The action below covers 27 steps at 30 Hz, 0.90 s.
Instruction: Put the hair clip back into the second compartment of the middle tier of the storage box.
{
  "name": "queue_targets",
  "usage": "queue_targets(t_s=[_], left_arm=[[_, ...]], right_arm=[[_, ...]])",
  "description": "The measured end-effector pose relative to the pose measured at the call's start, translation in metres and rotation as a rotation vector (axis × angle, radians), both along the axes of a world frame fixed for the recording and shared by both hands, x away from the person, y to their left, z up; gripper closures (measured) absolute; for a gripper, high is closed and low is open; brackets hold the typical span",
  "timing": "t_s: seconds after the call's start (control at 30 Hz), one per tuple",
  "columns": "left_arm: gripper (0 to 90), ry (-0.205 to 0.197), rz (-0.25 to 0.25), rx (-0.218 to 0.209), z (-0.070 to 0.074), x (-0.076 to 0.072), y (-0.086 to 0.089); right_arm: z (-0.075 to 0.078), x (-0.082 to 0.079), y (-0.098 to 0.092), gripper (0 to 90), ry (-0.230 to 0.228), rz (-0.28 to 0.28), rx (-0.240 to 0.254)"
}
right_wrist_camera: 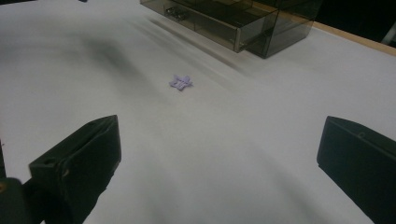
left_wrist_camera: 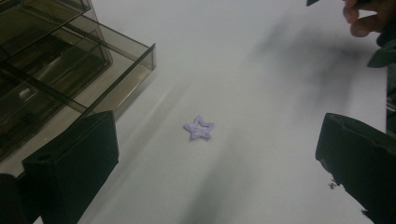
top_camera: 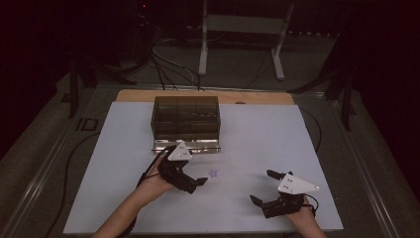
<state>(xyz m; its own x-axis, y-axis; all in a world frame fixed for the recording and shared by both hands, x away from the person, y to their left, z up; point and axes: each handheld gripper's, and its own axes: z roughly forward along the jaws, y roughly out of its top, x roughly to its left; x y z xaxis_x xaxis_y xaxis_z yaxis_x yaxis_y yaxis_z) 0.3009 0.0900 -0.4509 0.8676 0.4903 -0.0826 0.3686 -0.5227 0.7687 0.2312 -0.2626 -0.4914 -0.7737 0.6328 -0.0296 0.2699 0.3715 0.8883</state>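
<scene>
Item, right gripper [top_camera: 265, 190]: nearest the camera in the high view, low on my right side of the surface [top_camera: 257, 139], jaws spread wide and holding nothing. Hand behind it rests at the near edge, jaws aimed leftward and slightly away, toward the middle of the sheet.

Item, left gripper [top_camera: 202, 180]: a little farther in, forearm angled up from the bottom edge, wrist turned so the jaws point right. Jaws parted, empty; in the left gripper view they stand well apart on either side of the target.

Item, purple star-shaped clip [left_wrist_camera: 200, 128]: lying flat on the white surface, just beyond my left jaws, near the drawer box but apart from it. Seen also from the right gripper view [right_wrist_camera: 180, 82].

Item, smoked-plastic drawer box [top_camera: 186, 118]: farthest, upright, bottom drawer [left_wrist_camera: 112, 84] pulled out toward me.

Risks, as I judge them: the clip is thin and lies flush, so closing too high would skid over it or flick it away across the smooth sheet. A tilted approach could pinch one point of the star and let it pivot out. My left jaw sits close to the open drawer's corner; a wide swing there could knock the box.
</scene>
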Motion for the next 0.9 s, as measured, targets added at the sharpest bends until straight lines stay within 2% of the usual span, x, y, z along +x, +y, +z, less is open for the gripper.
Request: queue_targets(t_s=[0.2, 0.47, 0.7, 0.83, 0.9], left_arm=[[0.0, -0.01, 0.002, 0.016, -0.005, 0.003, -0.009], [0.0, -0.004, 0.01, 0.015, -0.011, 0.009, -0.02], [0.0, 0.024, 0.032, -0.003, -0.018, 0.017, -0.027], [0.0, 0.018, 0.036, 0.015, -0.02, 0.019, -0.029], [0.0, 0.03, 0.05, 0.026, -0.022, 0.022, -0.032]], right_arm=[[0.0, 0.0, 0.0, 0.3, -0.002, 0.002, -0.001], [0.0, 0.0, 0.0, 0.4, -0.002, 0.003, -0.001], [0.0, 0.0, 0.0, 0.4, -0.005, 0.006, -0.003], [0.0, 0.0, 0.0, 0.4, -0.004, 0.006, -0.002], [0.0, 0.0, 0.0, 0.3, -0.005, 0.007, -0.003]])
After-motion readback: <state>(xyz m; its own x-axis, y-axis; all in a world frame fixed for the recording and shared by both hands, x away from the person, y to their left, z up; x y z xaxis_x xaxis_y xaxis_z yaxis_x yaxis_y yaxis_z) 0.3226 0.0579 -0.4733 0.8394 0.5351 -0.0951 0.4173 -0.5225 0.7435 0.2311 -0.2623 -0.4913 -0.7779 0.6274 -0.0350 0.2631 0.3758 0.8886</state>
